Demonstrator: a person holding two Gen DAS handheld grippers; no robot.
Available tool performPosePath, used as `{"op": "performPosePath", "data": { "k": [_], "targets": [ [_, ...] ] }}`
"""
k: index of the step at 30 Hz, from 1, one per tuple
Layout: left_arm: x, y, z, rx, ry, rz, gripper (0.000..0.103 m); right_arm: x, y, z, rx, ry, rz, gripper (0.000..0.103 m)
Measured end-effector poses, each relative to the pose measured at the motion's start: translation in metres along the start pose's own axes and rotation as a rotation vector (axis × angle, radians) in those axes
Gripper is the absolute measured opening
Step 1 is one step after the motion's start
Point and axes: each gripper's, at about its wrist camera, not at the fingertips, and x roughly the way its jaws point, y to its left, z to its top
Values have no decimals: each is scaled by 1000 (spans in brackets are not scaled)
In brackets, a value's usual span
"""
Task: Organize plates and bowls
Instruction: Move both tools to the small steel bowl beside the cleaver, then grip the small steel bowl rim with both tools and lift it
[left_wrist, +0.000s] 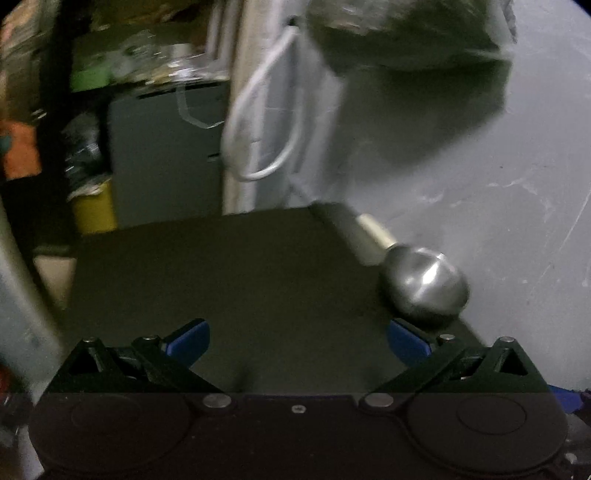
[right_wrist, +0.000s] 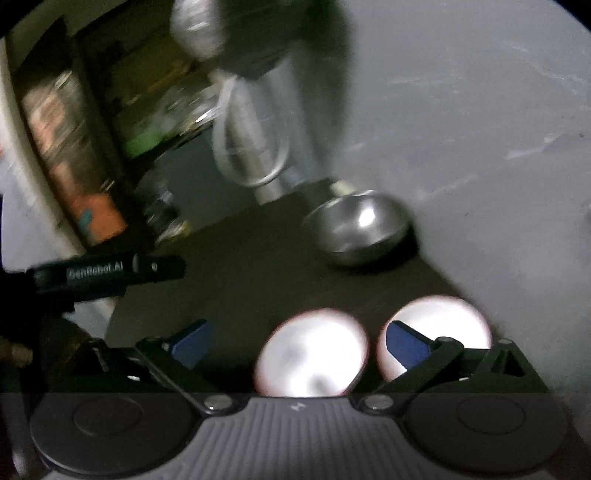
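Left wrist view: the left hand-held gripper (left_wrist: 298, 345) has its blue-padded fingers spread wide apart with nothing between them, only the dark tabletop (left_wrist: 221, 280) below. A steel bowl (left_wrist: 424, 286) sits at about 2 o'clock from the gripper, near the tabletop's right edge and close to the grey wall (left_wrist: 480, 184). It looks tipped or upturned, though blur keeps me from saying which. A white looped cord (left_wrist: 266, 122) hangs at 12 o'clock beyond the far edge of the tabletop, and a yellow container (left_wrist: 94, 210) stands at 10 o'clock, off the tabletop.

In the right wrist view, the right hand-held gripper (right_wrist: 298, 345) is likewise wide apart and empty. Two white plates or shallow bowls with a faint reddish rim lie side by side on the tabletop just ahead of it: the left white dish (right_wrist: 312, 354) lies between the fingers without touching either pad, and the right white dish (right_wrist: 447, 325) lies partly behind the right finger at 3 o'clock. Both are overexposed and blurred. The steel bowl stands mouth up at 1 o'clock, well apart from the dishes. The other gripper's black body shows at 9 o'clock.
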Motion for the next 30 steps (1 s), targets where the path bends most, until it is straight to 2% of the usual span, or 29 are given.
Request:
{"op": "performPosePath", "data": {
  "k": [3,8,11,13,17,19,21,23,24,30],
  "targets": [
    [43,-26,22,28,7,-40,102,27,-20,17,65,-3,-48,101],
    [98,-57,42,60,59,-61,102,66,-43,35,120,7,-100,88],
    [118,-66,46,71,82,-67,102,83,-50,39,145,16,-112,80],
    [131,-70,48,79,100,-64,97,94,-53,40,148,25,-115,72],
    [150,-69,47,57,152,-90,74,103,-55,43,146,26,-97,67],
    [155,-68,45,45,175,-102,61,107,-55,45,140,29,-91,56],
    [159,-67,44,36,192,-123,37,108,-55,46,139,36,-83,53],
    [162,-66,42,25,211,-143,27,107,-57,46,150,42,-67,48],
    [162,-65,41,20,215,-160,15,108,-58,47,156,43,-57,44],
    [147,-61,37,31,202,-164,15,95,-57,45,132,15,-14,35]
  ]
}}
